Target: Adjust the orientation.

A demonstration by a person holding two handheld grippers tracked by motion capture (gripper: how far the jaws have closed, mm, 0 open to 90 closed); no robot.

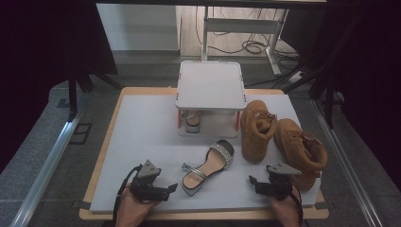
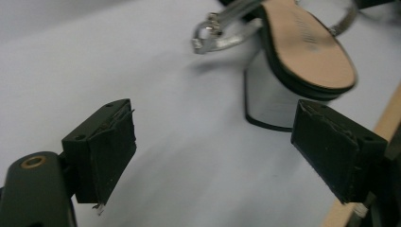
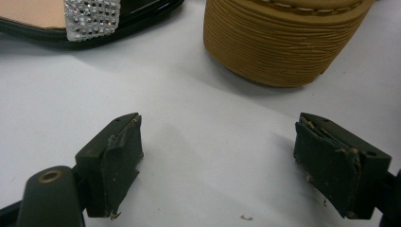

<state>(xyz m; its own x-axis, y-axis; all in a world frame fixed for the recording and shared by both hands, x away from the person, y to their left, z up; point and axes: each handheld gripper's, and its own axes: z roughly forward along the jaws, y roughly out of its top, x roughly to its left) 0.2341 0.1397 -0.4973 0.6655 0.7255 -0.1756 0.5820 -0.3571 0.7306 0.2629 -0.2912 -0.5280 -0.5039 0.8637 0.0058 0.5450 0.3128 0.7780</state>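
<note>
A silver block-heel sandal [image 1: 208, 166] lies in the middle of the white mat, heel toward me; its heel [image 2: 269, 97] sits just beyond my left gripper's far jaw. My left gripper [image 1: 171, 188] is open and empty, just left of that heel, low over the mat near the front edge. Two tan boots [image 1: 257, 130] [image 1: 301, 150] stand at the right. My right gripper [image 1: 251, 180] is open with nothing between its pads, hovering in front of the boots. The nearer boot's ribbed sole [image 3: 279, 42] and the sandal's rhinestone strap [image 3: 92, 18] lie ahead of it.
A small white two-level rack [image 1: 211, 85] stands at the back of the mat, with a second sandal [image 1: 192, 120] under its top shelf. The mat's wooden edge [image 2: 387, 123] runs close by the left gripper. Dark curtains flank the table.
</note>
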